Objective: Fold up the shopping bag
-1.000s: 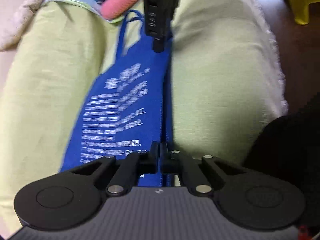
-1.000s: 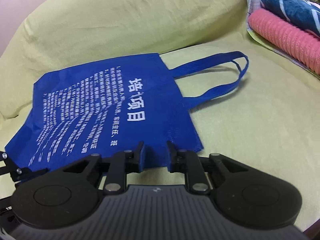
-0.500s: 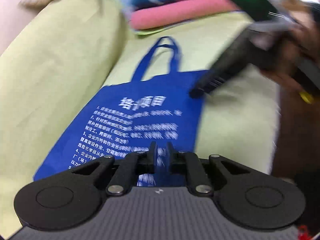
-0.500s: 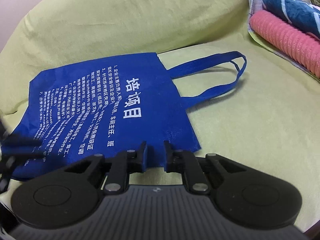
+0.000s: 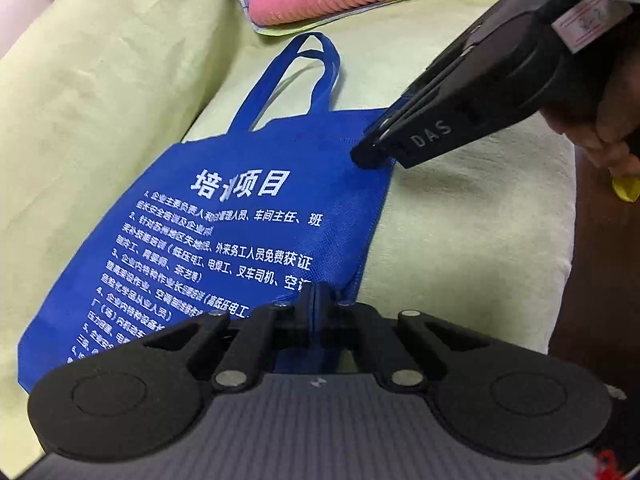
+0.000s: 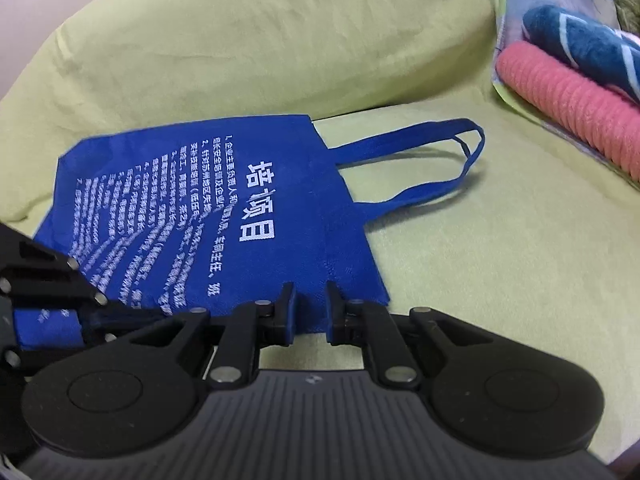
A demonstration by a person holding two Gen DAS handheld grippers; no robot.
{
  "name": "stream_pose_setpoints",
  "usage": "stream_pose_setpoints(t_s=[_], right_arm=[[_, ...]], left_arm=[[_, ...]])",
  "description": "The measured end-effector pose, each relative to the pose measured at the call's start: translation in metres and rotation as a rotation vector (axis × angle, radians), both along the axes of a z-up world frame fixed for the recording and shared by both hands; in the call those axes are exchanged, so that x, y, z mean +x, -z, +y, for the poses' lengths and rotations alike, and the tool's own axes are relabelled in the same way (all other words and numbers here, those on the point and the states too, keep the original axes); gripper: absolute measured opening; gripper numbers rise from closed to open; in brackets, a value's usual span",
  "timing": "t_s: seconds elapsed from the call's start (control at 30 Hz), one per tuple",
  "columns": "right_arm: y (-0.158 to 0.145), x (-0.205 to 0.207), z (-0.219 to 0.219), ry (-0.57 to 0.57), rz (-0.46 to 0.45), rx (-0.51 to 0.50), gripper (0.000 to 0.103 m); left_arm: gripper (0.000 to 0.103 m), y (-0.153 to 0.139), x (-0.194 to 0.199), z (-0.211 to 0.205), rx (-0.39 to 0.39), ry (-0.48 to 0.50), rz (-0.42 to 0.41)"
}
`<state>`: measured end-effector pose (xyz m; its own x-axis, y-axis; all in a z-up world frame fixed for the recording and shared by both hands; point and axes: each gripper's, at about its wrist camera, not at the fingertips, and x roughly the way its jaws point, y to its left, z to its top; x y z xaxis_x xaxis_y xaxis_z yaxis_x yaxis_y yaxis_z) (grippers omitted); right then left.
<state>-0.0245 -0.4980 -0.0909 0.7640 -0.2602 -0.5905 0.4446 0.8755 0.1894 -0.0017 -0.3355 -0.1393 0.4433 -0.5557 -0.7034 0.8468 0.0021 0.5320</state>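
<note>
A blue shopping bag (image 5: 248,216) with white printed text lies flat on a yellow-green sofa seat, its handles (image 5: 316,64) pointing away from the left camera. My left gripper (image 5: 316,294) is shut on the bag's bottom edge near its right corner. In the right wrist view the bag (image 6: 224,208) lies with its handles (image 6: 432,164) to the right. My right gripper (image 6: 310,296) is open, its fingers straddling the bag's near edge by the top corner. It also shows in the left wrist view (image 5: 370,156), and the left gripper shows in the right wrist view (image 6: 56,284).
The sofa backrest cushion (image 6: 260,40) rises behind the bag. A pink rolled towel (image 6: 568,104) and a dark blue patterned towel (image 6: 580,44) lie on a cloth at the seat's end. The sofa's front edge (image 5: 560,240) drops to a dark floor.
The bag, first held bunched and narrow, has been spread flat on the seat. The left gripper opened slightly midway, then shut on the bottom edge. The right gripper stayed open at the top corner.
</note>
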Motion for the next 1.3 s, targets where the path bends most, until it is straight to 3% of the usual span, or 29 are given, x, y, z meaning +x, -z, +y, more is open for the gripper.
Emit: stream_pose_setpoints(t_s=[0.07, 0.2, 0.37, 0.53, 0.6, 0.7, 0.8, 1.0, 1.13, 1.17, 1.23, 1.3], right_arm=[[0.002, 0.001, -0.001, 0.006, 0.000, -0.026, 0.000], [0.003, 0.002, -0.006, 0.012, -0.001, -0.018, 0.000], [0.002, 0.003, -0.003, 0.015, 0.001, -0.027, 0.000], [0.002, 0.005, -0.003, 0.029, 0.008, -0.019, 0.000], [0.000, 0.006, -0.003, 0.028, 0.019, -0.023, 0.000], [-0.001, 0.007, -0.002, 0.027, 0.030, -0.026, 0.000], [-0.001, 0.006, -0.002, 0.028, 0.033, -0.026, 0.000], [-0.002, 0.006, -0.002, 0.012, 0.045, -0.029, 0.000], [-0.003, 0.007, -0.004, -0.006, 0.053, -0.023, 0.000], [-0.003, 0.007, -0.004, -0.006, 0.053, -0.020, 0.000], [-0.002, 0.007, -0.004, -0.004, 0.052, -0.016, 0.000], [-0.002, 0.007, -0.004, -0.001, 0.050, -0.011, 0.000]], left_arm=[[0.000, 0.000, -0.001, 0.005, -0.021, -0.034, -0.004], [0.000, -0.003, 0.013, 0.041, -0.058, -0.200, 0.010], [0.000, 0.000, 0.041, 0.113, -0.059, -0.402, 0.004], [0.000, 0.002, 0.062, 0.147, -0.012, -0.539, -0.050], [0.004, -0.012, 0.062, 0.147, -0.046, -0.554, -0.017], [0.006, -0.035, 0.049, 0.135, -0.126, -0.504, -0.019], [0.009, -0.048, 0.045, 0.113, -0.181, -0.444, 0.034], [0.016, -0.024, 0.049, 0.078, -0.104, -0.390, 0.087], [0.018, -0.021, 0.079, 0.095, -0.124, -0.514, 0.118], [0.018, -0.020, 0.089, 0.098, -0.116, -0.563, 0.105], [0.018, -0.012, 0.107, 0.104, -0.072, -0.676, 0.003], [0.018, -0.017, 0.120, 0.111, -0.050, -0.760, 0.001]])
